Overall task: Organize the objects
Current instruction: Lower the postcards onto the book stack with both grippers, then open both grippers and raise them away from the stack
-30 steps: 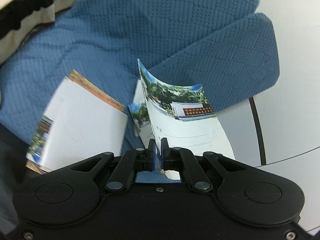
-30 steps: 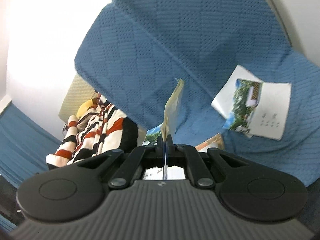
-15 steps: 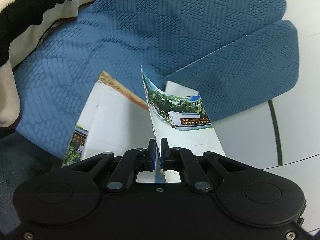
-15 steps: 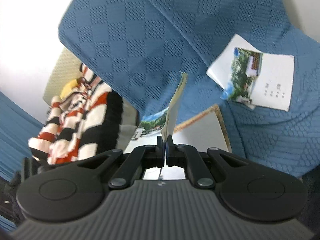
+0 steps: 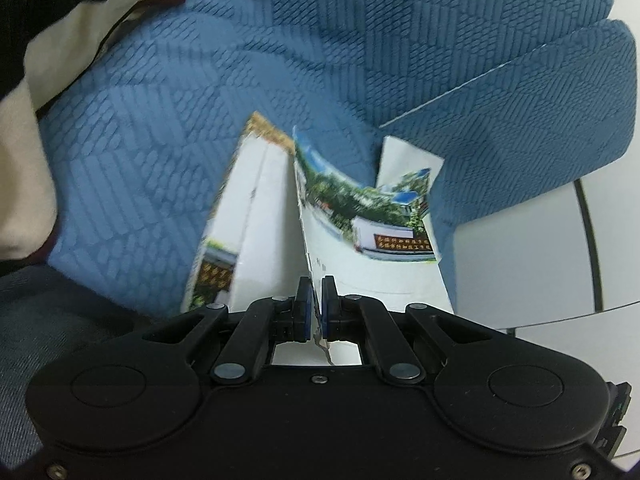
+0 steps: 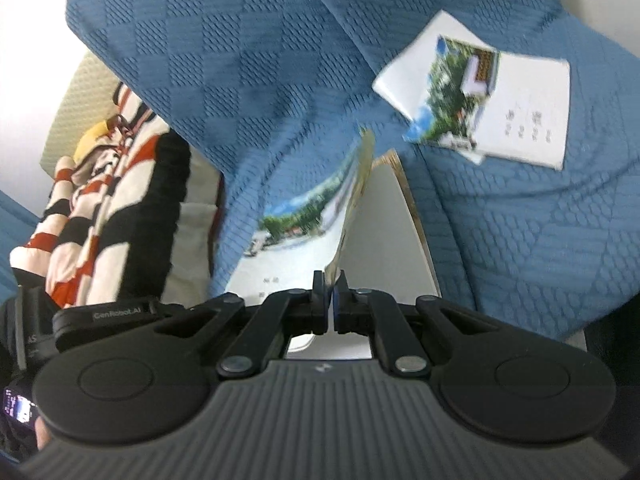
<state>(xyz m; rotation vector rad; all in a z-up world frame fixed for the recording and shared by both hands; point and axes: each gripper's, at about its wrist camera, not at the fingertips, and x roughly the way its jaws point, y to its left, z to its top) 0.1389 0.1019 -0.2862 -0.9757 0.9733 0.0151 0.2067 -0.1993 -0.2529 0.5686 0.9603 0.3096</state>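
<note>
My left gripper [image 5: 316, 284] is shut on the lower edge of a booklet [image 5: 360, 220] with a photo of trees and a building; its cover curls to the right. Just left of it stands a white booklet with an orange edge [image 5: 260, 216]. Another white booklet [image 5: 404, 160] lies on the blue sofa behind them. My right gripper [image 6: 330, 280] is shut on a thin booklet seen edge-on [image 6: 356, 200]. A photo cover [image 6: 296, 220] shows to its left and a white sheet with a brown edge [image 6: 392, 240] to its right. I cannot tell whether these belong to the held booklet.
The blue textured sofa [image 6: 240, 60] fills both views, its armrest [image 5: 540, 120] at the right over a white tiled floor [image 5: 520, 260]. Two overlapping booklets [image 6: 520, 112] lie on the cushion. A striped red, black and white cloth [image 6: 100, 208] sits at the left.
Both grippers have sunk toward the sofa seat, each still holding its booklet. The sofa and the lying booklets loom larger and have shifted up in the views.
</note>
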